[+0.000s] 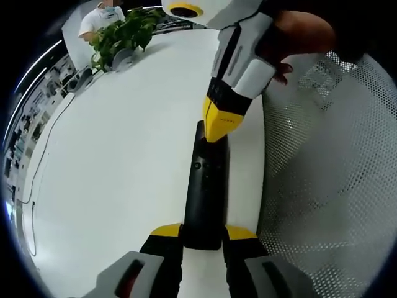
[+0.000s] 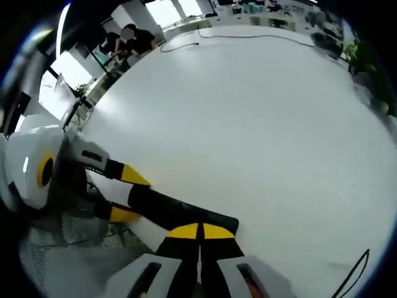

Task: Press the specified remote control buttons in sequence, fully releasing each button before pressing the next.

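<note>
A long black remote control (image 1: pixel 205 192) lies lengthwise over the white table (image 1: pixel 124 161), and my left gripper (image 1: pixel 203 233) is shut on its near end, one yellow-tipped jaw on each side. From above, my right gripper (image 1: pixel 218 127) comes down with its yellow tips closed together, resting on the remote's far end. In the right gripper view, the right gripper (image 2: pixel 200 231) is shut, its tips touching the end of the remote (image 2: pixel 180 211). The left gripper (image 2: pixel 130 195) clamps the remote's other end from the left. The buttons under the tip are hidden.
A white mesh chair back (image 1: pixel 329 174) stands right beside the table edge. A potted plant (image 1: pixel 124 34) and a person (image 1: pixel 102 18) are at the table's far end. A thin cable (image 1: pixel 37 180) runs along the left edge, another cable (image 2: pixel 248 36) across the far side.
</note>
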